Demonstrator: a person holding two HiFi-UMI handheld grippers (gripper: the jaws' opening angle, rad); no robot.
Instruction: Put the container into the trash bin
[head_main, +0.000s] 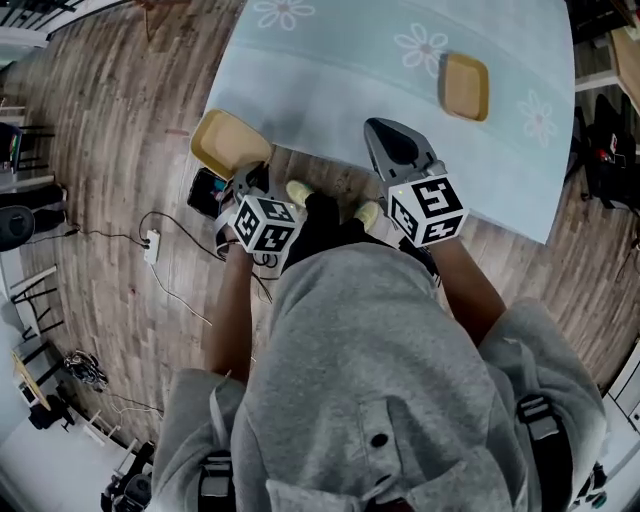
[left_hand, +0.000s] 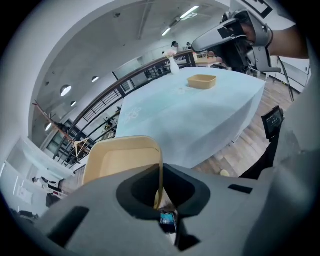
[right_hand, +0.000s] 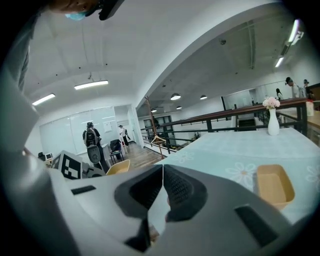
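Head view. Grips a container (head_main: 230, 143) by its near rim with the left gripper (head_main: 245, 176), jaws almost together on the thin wall. Tan, shallow, rectangular with rounded corners, empty, open side up. Held off the table (head_main: 330, 80), just beside its near-left corner, above the wood floor (head_main: 110, 140). Holds the right gripper (head_main: 378, 128) over the table's near edge, jaws closed on nothing. On the pale blue flowered cloth, a second container (head_main: 466, 86) of the same colour and shape, well apart from both grippers.

Left gripper view. Pinches the container's right-hand rim between the jaws, the rim a thin upright line between the pads. Matte tan inside, flat bottom, low sloping walls, nothing in it. Beyond it, the table with the second container and a white vase (left_hand: 173, 64) farther back; the right gripper at upper right.

Right gripper view. Jaws pressed together in one thin line, with nothing between them. To the right, the second container lying flat on the cloth; behind it, the vase with flowers. At lower left, a tan corner of the held container beside the left gripper.
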